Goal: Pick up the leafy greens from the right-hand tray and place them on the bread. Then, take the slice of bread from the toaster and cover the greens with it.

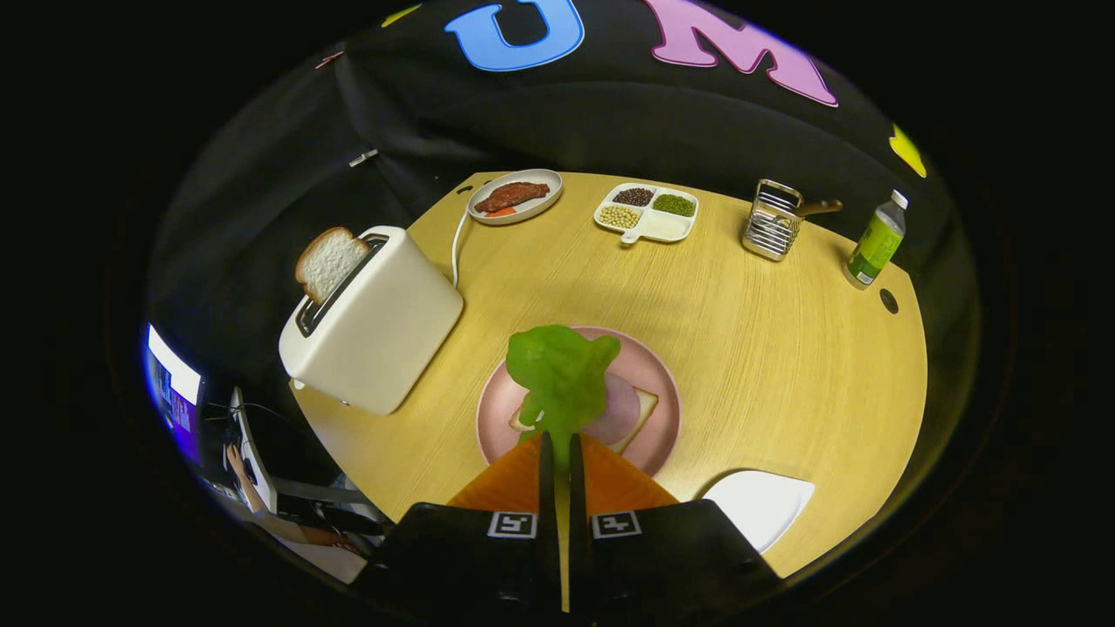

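Gripper (562,453) fingers stand nearly together, clamped on the stem of the one bunch of leafy greens (562,374), which hangs above the pink plate (496,409). That plate, the landmark here, sits on the round wooden table (766,348) just ahead of the fingers and carries one slice of bread (643,409) with one round slice of ham (617,411) lying on it; the greens cover part of both.

Just right of the plate and nearer than it, one white tray (762,505) lies at the table's near edge. Left of the plate stands one white toaster (370,318), close to the table's left edge, with one slice of bread in the toaster (328,261) sticking up from its slot. A white cord (457,244) runs from behind it.

Right of the plate the tabletop is bare wood out to the rim.

Beyond the plate, along the far edge, four things stand in a row: one oval dish with meat (514,197), one divided dish (646,212) holding three kinds of beans, one wire basket (773,220), and one bottle (875,241) farthest right.
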